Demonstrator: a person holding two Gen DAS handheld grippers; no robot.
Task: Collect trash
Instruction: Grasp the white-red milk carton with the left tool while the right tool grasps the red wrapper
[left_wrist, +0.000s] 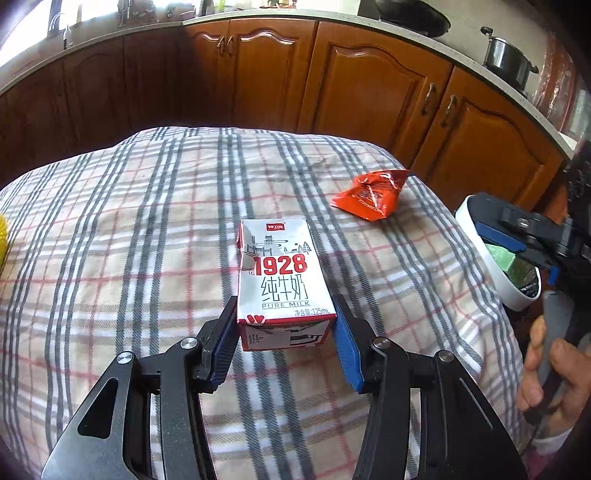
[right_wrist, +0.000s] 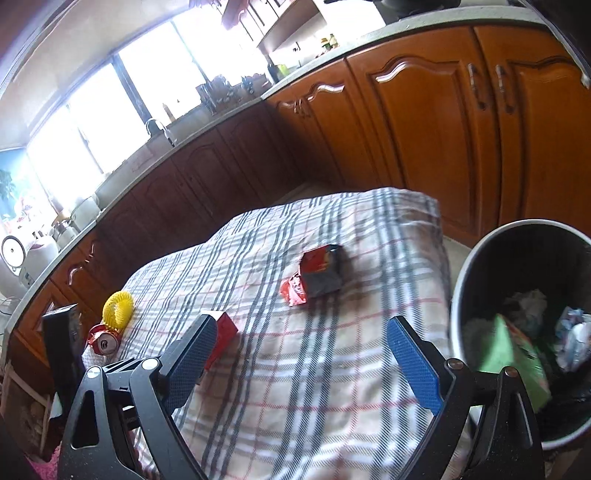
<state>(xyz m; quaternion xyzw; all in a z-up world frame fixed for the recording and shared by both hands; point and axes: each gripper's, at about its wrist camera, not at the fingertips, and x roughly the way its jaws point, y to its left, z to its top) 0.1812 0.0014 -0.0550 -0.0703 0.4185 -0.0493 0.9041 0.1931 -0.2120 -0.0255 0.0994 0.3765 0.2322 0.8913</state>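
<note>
On plaid cloth: one milk carton between the spread left hand-held gripper, one wrapper; right hand-held gripper open, empty.

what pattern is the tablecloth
Plaid tablecloth: grey and red lines on cream-white, clearest in the left wrist view.

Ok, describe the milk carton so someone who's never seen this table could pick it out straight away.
Start at the checked tablecloth in front of the wooden cabinets. Near its middle, the milk carton lies flat between the open fingers of the left gripper. It is the only boxy white item, printed with a red 1928 and PURE MILK; the nearby wrapper is crumpled and orange-red.
</note>
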